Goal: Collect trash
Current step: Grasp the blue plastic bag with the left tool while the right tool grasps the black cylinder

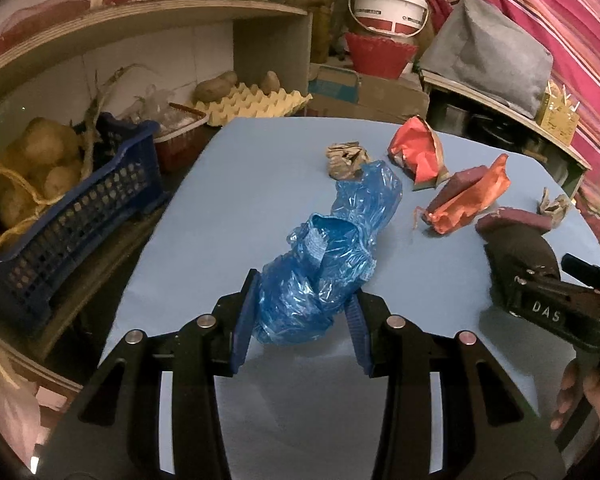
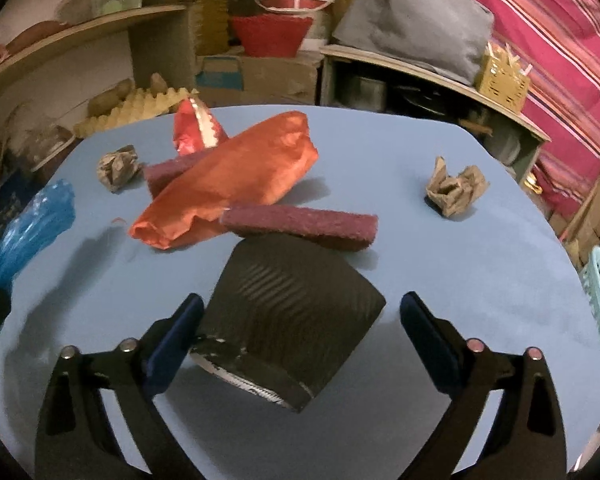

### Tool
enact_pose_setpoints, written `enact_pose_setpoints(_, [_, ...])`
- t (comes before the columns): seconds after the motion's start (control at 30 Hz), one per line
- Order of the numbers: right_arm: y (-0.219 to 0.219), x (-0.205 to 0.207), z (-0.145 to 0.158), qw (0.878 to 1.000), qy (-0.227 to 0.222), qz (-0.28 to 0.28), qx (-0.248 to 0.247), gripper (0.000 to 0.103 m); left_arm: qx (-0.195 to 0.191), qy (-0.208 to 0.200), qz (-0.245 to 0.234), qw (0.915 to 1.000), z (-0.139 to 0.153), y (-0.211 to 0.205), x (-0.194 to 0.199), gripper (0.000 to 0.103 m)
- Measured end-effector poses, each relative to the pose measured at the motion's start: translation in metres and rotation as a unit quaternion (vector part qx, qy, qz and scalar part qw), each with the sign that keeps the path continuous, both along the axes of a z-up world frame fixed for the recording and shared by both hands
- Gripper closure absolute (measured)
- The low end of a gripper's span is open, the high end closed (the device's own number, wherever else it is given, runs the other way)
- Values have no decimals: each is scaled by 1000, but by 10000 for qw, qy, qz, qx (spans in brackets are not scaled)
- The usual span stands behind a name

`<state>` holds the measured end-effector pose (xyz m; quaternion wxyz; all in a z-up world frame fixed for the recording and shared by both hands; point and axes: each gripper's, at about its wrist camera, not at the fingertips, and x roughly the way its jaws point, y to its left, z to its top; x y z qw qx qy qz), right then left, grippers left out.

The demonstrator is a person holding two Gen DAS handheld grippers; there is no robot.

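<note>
Our left gripper [image 1: 300, 320] clenches the crumpled blue plastic bag [image 1: 324, 256] on the blue table [image 1: 228, 184]: light, limp, slippery. Our right gripper [image 2: 300, 336] straddles the black paper cup [image 2: 292, 320], unclamped; thin-walled, we judge, so grip mid-body gently.

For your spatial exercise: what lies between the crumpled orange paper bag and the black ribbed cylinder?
A flat maroon scouring pad lies between bag and cylinder, seen in the right wrist view.
</note>
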<state>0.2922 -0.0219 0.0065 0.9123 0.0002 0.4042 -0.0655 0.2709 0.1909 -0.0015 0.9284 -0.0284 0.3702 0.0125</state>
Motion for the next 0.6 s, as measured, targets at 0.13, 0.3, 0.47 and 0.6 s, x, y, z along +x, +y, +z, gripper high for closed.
enact_pose_setpoints(0.13, [-6,-5,2,9997,17,215,133,20,19,-3,-85,10000,0,-9,-3,63])
enact_pose_setpoints(0.3, [-23,-12,5,9986,-15,386,363,23,2,32,-184,9998,-1,-21,-7,63])
enact_pose_setpoints(0.47, [-48,-26,15,9981,-113,432,421,24,144,33,-270,9995,-1,-41,-16,63])
enact_pose_setpoints(0.6, [-74,-36,19,9979,-114,424,480,24,206,-150,-287,9993,7,-66,-27,63])
